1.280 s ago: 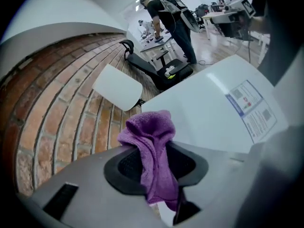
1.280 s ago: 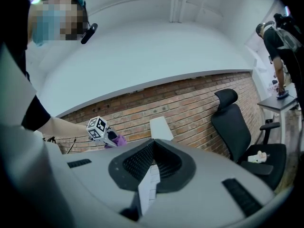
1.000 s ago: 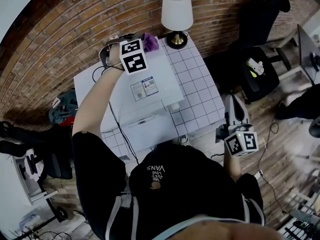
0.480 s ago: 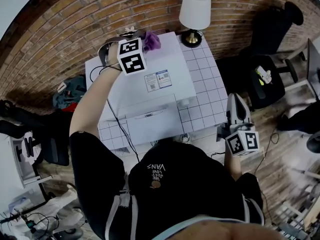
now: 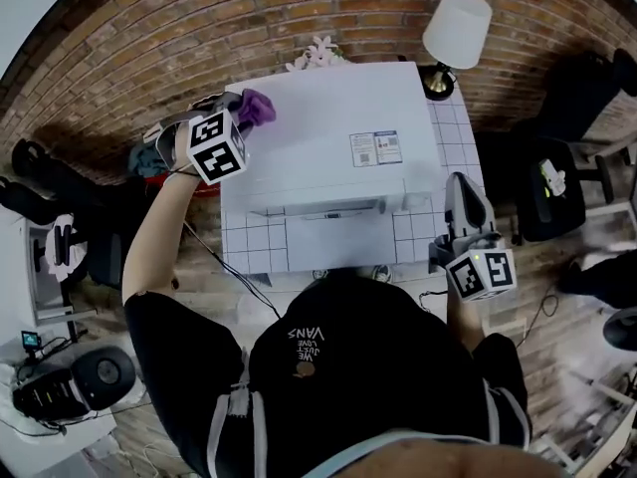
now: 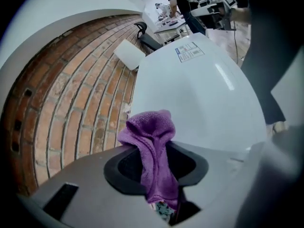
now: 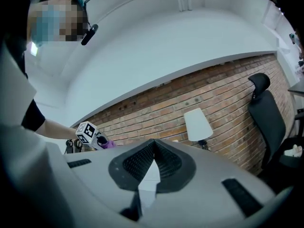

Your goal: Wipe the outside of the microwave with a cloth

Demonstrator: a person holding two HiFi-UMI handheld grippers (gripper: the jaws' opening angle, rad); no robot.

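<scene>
Your cloth (image 6: 152, 132) is purple, fuzzy-textured. Your left tongs (image 6: 156, 167) and right tongs (image 7: 151, 161) are grey with black pads (image 7: 137, 163); each marker cube (image 5: 217, 147) shows black squares on white. The microwave (image 5: 328, 137) is plain white with a small blue-and-white label (image 5: 374, 148). The counter (image 5: 453, 157) is white tile, dark grid lines. The wall (image 5: 149, 38) is red-brown brick. The lamp (image 5: 458, 26) shade is white.

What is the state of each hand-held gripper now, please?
Left hand-held gripper: closed, holding the purple cloth.
Right hand-held gripper: closed, empty.
</scene>
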